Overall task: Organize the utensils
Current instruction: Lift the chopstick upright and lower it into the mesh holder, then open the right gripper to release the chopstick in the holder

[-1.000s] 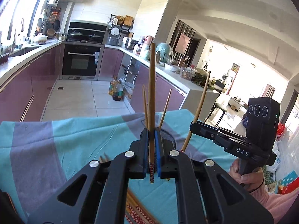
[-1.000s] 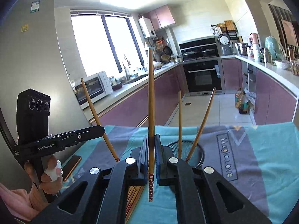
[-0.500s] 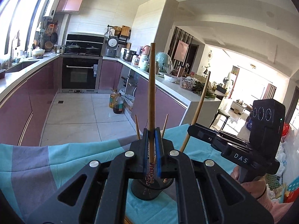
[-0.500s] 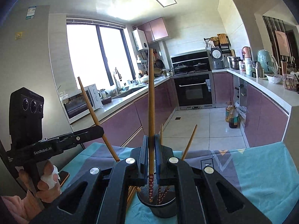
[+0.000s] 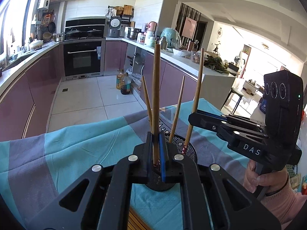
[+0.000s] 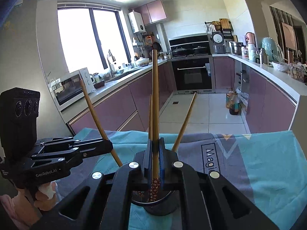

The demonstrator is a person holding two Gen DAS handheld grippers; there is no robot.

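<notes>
Two claws are in front of me, over a bench covered with a teal and grey cloth (image 5: 73, 149) that fills the lower part of both views. Behind it I see purple kitchen cabinets (image 6: 119, 107) and a black oven (image 5: 82, 59) at the far end of the tiled floor.

On the cloth stands a black mesh holder (image 6: 159, 209), directly under both claws. My left claw (image 5: 156, 149) is clenched on a wooden chopstick (image 5: 156, 95), upright between its blue pads, with the lower patterned tip just inside the holder's mouth. My right claw (image 6: 155, 159) is clenched on a second chopstick (image 6: 155, 105), also upright; its red flowered end reaches down into the holder.

From the left wrist view I see the right claw coming in from the right side, held by a hand (image 5: 266, 180) in a pink sleeve, its chopstick leaning slightly and its tip at the holder's rim. From the right wrist view the left claw comes in from the left side, its chopstick tilted.

Two more chopsticks (image 5: 177, 111) already stand in the holder, leaning apart.
</notes>
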